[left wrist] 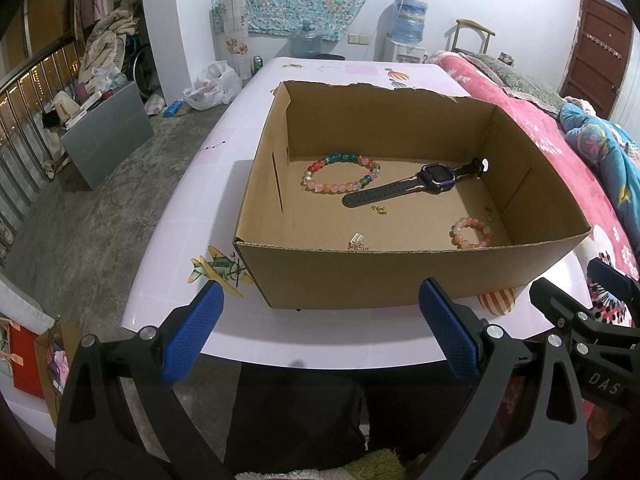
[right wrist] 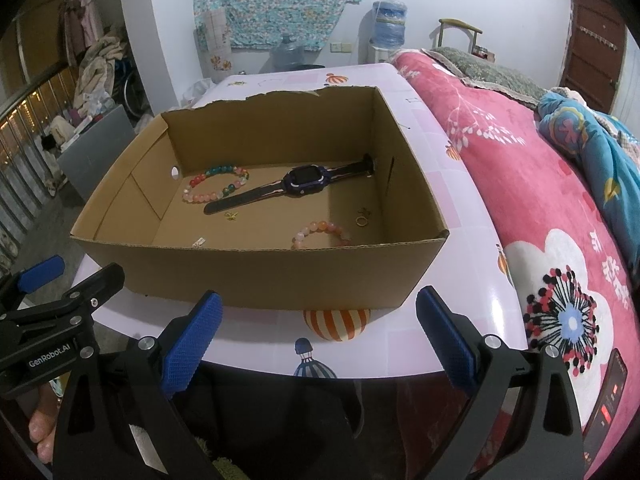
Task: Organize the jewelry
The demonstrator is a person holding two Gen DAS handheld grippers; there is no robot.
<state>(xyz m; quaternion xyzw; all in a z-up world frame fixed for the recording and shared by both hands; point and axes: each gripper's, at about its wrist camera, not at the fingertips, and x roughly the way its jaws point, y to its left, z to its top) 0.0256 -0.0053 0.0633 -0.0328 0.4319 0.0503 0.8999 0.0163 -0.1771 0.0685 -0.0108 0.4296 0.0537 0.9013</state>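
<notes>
An open cardboard box (left wrist: 360, 276) (right wrist: 248, 272) stands on the pale pink table (left wrist: 192, 216) (right wrist: 472, 264). Inside lie a multicoloured bead bracelet (left wrist: 342, 172) (right wrist: 216, 184), a dark purple watch (left wrist: 420, 182) (right wrist: 296, 186), a pink-orange bead bracelet (left wrist: 472, 232) (right wrist: 322, 234), a gold ring (right wrist: 361, 221) and small gold pieces (left wrist: 380, 210) (right wrist: 231, 215). My left gripper (left wrist: 320, 328) hangs open before the box's near wall, holding nothing. My right gripper (right wrist: 318, 334) is open too, at the table's front edge, empty. Each gripper shows at the edge of the other's view.
A pink flowered blanket (right wrist: 540, 208) covers a bed close on the right of the table. A phone (right wrist: 604, 400) lies on it near my right gripper. Bare concrete floor (left wrist: 100, 208) with a grey box (left wrist: 108, 136) lies to the left.
</notes>
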